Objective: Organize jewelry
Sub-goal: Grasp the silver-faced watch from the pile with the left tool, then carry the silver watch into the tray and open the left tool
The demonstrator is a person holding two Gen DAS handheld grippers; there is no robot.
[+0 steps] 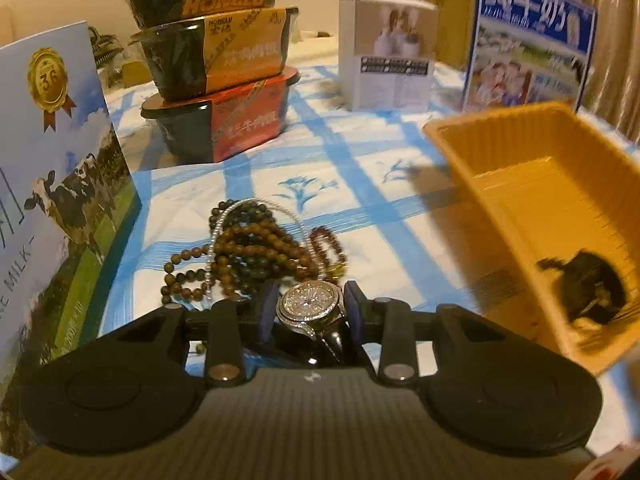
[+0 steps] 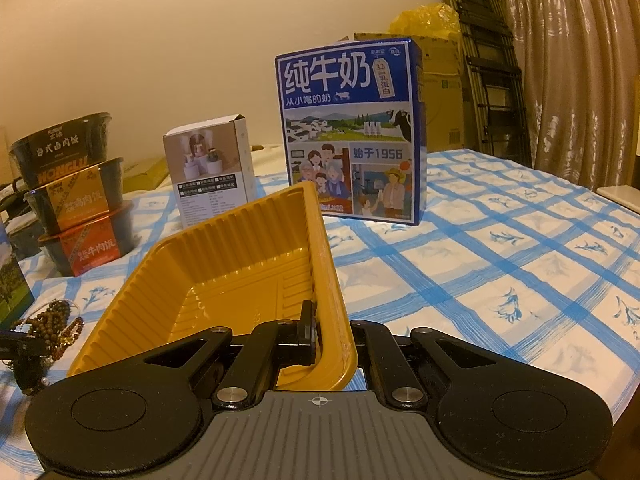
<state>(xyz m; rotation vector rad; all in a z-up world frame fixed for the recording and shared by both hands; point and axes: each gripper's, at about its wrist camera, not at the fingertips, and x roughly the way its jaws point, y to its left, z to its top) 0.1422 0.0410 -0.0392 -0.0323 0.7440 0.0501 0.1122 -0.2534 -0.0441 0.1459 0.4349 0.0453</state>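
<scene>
A sparkling silver watch [image 1: 309, 303] sits between the two blue pads of my left gripper [image 1: 310, 309], which press on its sides. Just beyond it on the blue-checked cloth lies a heap of brown and green bead strings [image 1: 248, 248], a silver chain [image 1: 211, 248] and a reddish bracelet [image 1: 326, 242]. My right gripper [image 2: 332, 332] is shut on the side wall of a yellow plastic tray [image 2: 224, 248] and holds it tilted above the cloth. In the left wrist view the tray [image 1: 520, 200] hangs at the right, with a dark blurred shape [image 1: 584, 292] in its near corner.
A stack of three black food bowls [image 1: 216, 80] stands behind the beads, and a milk box with cows [image 1: 52, 200] stands close on the left. Further back are a white box [image 2: 208, 168] and a blue milk box [image 2: 348, 132]. A folding ladder [image 2: 488, 60] leans by the curtain.
</scene>
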